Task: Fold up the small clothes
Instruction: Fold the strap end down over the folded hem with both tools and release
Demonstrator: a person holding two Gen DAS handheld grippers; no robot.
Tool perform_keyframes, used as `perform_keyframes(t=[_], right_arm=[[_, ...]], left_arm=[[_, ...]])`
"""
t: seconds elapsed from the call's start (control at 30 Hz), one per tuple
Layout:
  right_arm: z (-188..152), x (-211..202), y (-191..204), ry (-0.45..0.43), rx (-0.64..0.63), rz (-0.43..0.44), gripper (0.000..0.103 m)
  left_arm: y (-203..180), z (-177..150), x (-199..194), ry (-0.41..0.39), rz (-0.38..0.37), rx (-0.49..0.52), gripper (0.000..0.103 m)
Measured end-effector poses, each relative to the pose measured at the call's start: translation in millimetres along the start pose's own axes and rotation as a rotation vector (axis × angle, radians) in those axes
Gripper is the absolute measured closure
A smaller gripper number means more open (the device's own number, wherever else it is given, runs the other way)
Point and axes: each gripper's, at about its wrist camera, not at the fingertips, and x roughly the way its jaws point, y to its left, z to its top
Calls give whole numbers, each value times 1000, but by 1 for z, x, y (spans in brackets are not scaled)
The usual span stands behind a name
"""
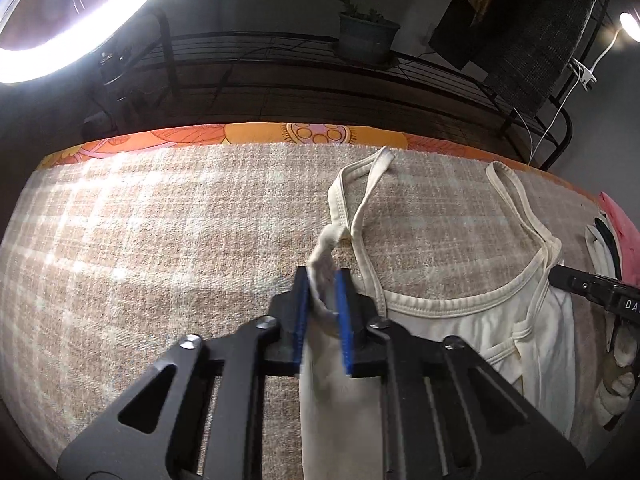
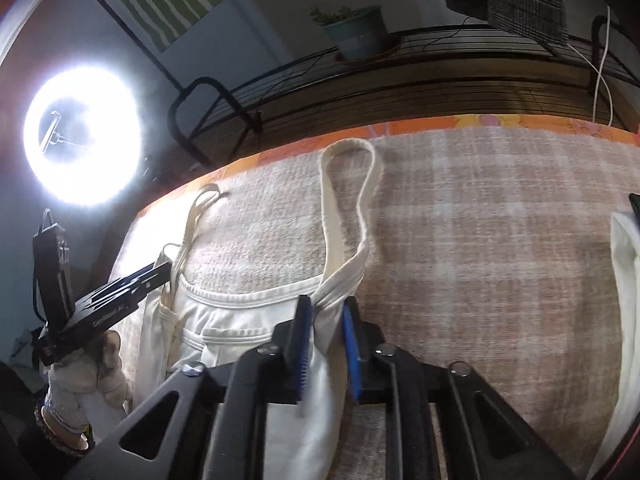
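A cream tank top [image 1: 500, 332] lies on a checked beige towel [image 1: 160, 240], its straps [image 1: 360, 196] pointing to the far edge. My left gripper [image 1: 324, 280] is shut on the top's left shoulder, bunched cloth between the blue pads. My right gripper [image 2: 326, 312] is shut on the top's right shoulder at the base of its strap loop [image 2: 348, 200]. The left gripper also shows in the right wrist view [image 2: 160, 270] at the left, the right gripper in the left wrist view [image 1: 560, 276] at the right edge.
A ring light [image 2: 82, 136] glares at the left. A black wire rack [image 1: 280, 64] with a potted plant [image 1: 366, 28] stands behind the bed. More folded clothes [image 1: 616, 232] lie at the right. An orange floral sheet [image 1: 280, 134] edges the towel.
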Motion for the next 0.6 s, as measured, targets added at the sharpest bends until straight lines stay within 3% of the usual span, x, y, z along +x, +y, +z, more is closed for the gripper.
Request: perform_keyframes(t=[0.3, 0.6], right_arm=[[-2, -33, 23, -66, -65, 9, 102], [-24, -85, 51, -110, -119, 19, 103]], left_arm=[[4, 0, -38, -53, -66, -37, 102], [-1, -32, -109, -114, -93, -11, 102]])
